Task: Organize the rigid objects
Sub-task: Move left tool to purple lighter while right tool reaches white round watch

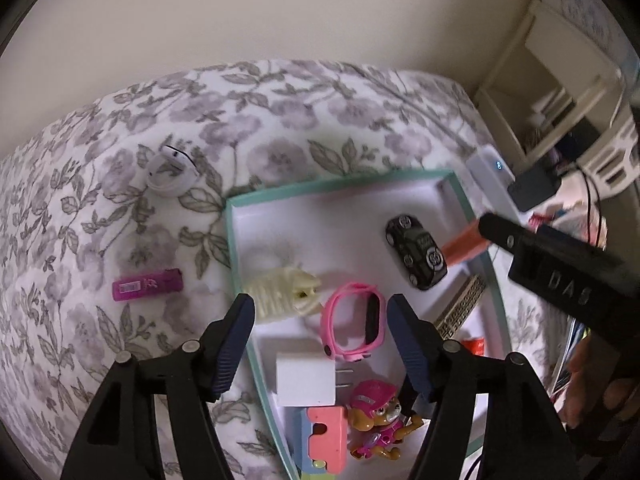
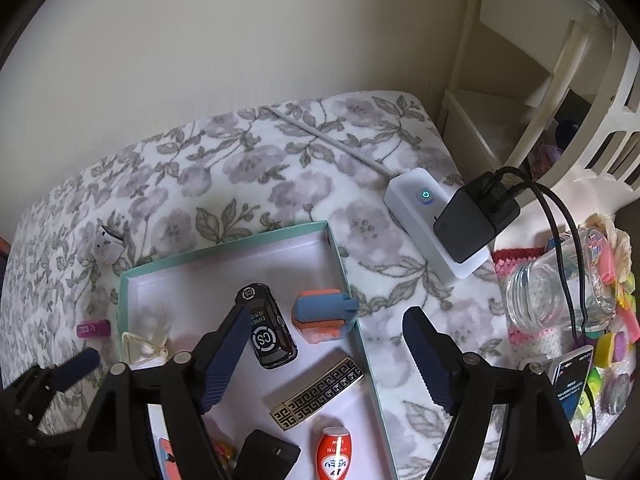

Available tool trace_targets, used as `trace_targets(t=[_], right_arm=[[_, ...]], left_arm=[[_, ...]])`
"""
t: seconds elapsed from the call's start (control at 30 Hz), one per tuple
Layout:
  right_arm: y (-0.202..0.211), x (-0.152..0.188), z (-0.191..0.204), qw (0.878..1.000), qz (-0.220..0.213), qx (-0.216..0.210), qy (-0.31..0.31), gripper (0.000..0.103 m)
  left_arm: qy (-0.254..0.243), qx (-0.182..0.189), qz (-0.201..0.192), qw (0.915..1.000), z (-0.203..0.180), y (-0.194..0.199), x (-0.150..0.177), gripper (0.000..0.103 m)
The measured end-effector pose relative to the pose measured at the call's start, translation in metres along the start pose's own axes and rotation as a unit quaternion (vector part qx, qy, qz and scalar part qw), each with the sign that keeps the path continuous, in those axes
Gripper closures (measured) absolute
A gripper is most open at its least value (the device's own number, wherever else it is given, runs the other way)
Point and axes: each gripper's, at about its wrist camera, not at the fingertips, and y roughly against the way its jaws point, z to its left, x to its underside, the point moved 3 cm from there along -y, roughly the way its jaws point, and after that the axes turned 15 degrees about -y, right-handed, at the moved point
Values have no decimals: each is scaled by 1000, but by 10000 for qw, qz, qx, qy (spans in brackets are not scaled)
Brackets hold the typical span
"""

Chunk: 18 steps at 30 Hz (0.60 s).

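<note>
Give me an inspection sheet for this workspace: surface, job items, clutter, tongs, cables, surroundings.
Surface: floral grey-and-white blanket.
Job's things: shallow teal-rimmed white box holding black toy car, pink wristwatch, white plug adapter, cream ridged clip, gold patterned bar. Outside the box: magenta stick, white round case.
Clutter: clear glass jar lying beside colourful small items.
Tongs: left tongs open above the watch, empty; right tongs open, empty.
Cables: black cords from black charger on white power strip.
Surroundings: cream wall, cream shelf unit.
</note>
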Motion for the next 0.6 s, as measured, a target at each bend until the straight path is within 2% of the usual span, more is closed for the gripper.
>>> trace_targets(t=[0.13,0.2,0.27,0.37,0.47,0.53,0.57,0.6], right_arm=[[1,1,5,10000,-15,-51,36,19],[1,2,9,9999,-11,-101,68,10],[1,4,16,9998,-18,-129,135,6],[1,8,28,9995,-25,-159,285,6],[3,12,44,9988,-46,-248,423,5],[4,15,53,9982,-36,-327,500,4],[5,17,58,9979,-33,-364,535,4],[5,19,63,9975,-29,-407,579,4]], left_arm=[[351,-119,-138,9992,25,10,-3,32],[592,-232,-164,9978,41,14,-4,31],[812,-420,-218,9956,59,18,-3,31],[1137,-650,-235,9911,86,23,1,31],[1530,-633,-246,9859,113,24,9,31],[1792,-614,-246,9816,130,25,15,26],[1914,-632,-244,9792,138,25,18,16],[1994,-651,-248,9774,144,25,20,12]])
